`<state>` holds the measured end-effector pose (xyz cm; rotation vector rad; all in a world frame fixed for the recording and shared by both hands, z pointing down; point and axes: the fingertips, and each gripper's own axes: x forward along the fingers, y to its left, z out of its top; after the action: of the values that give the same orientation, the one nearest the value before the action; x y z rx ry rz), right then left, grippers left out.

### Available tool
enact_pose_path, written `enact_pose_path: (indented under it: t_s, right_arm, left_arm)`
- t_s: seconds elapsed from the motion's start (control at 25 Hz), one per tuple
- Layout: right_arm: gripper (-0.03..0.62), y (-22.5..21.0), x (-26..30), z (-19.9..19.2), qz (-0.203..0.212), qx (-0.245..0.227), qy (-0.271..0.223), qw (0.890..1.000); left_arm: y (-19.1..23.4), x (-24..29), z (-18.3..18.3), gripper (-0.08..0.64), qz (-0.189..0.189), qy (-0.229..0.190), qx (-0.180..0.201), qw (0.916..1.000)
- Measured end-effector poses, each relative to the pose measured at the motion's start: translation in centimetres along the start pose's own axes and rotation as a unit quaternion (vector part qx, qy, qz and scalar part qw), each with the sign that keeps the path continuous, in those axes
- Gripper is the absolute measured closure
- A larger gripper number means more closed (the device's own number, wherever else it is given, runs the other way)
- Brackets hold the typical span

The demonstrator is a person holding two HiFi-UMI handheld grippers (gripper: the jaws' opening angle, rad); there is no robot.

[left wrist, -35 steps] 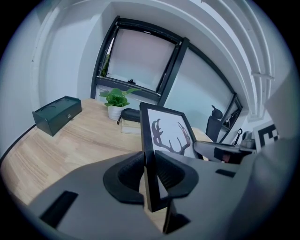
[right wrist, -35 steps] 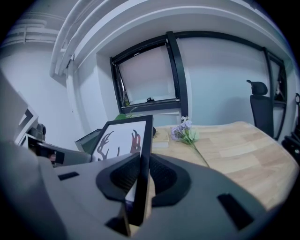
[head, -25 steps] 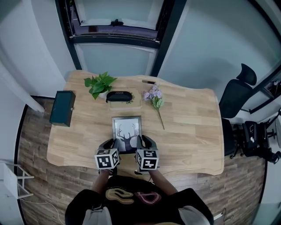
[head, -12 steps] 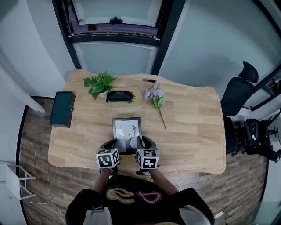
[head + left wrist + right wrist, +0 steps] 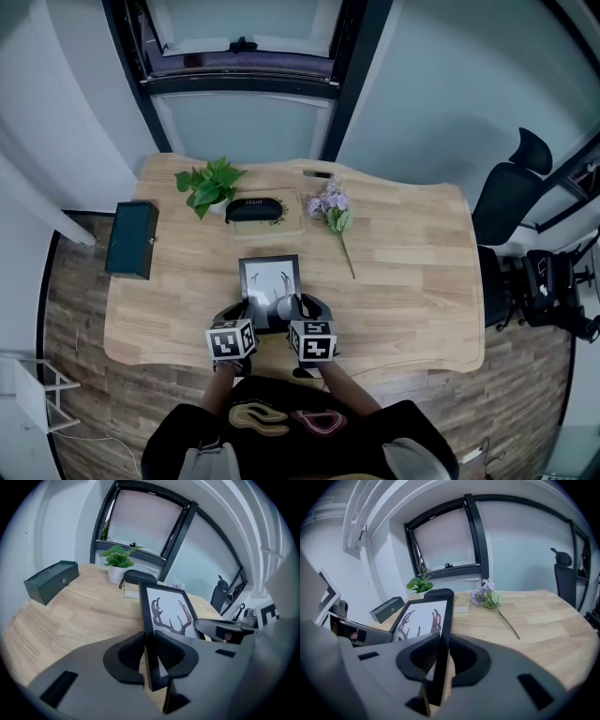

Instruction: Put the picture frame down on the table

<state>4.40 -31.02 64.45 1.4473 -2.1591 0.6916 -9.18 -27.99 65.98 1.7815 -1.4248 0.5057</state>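
Observation:
A black picture frame [image 5: 270,286] with a white antler print is held over the near middle of the wooden table [image 5: 403,291]. My left gripper [image 5: 240,315] is shut on the frame's left edge [image 5: 144,634]. My right gripper [image 5: 302,313] is shut on its right edge [image 5: 442,639]. In the left gripper view the frame [image 5: 169,613] leans away, its print facing up and right. In the right gripper view the frame [image 5: 423,617] shows the antlers between the two grippers. Whether its bottom touches the table is hidden by the grippers.
Behind the frame lie a black glasses case [image 5: 254,208] on a board, a potted green plant [image 5: 208,185] and a sprig of lilac flowers [image 5: 333,217]. A dark green box [image 5: 130,240] sits at the table's left edge. An office chair [image 5: 511,202] stands to the right.
The frame has tipped more upright and looks shorter from above; both grippers stay shut on it at about the same place.

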Motion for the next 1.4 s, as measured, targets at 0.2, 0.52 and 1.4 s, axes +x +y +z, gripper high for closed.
enact_pose_path:
  t_s: [0.2,0.52,1.4]
  right_arm:
    - [0.518,-0.3,0.6,-0.6,-0.004,-0.001,0.011,1.000]
    - [0.518,-0.6,1.3,-1.3,-0.003,0.004,0.022,1.000]
    - [0.517,-0.7,3.0,-3.1,0.001,-0.001,0.052,0.999]
  left_arm:
    - [0.1,0.9,-0.5,0.479,-0.005,0.013,-0.004,0.9999]
    - [0.4,1.8,-0.7,0.479,-0.003,0.029,0.003,0.9996]
    - [1.5,3.7,-2.7,0.479,0.012,0.068,0.001,0.9976]
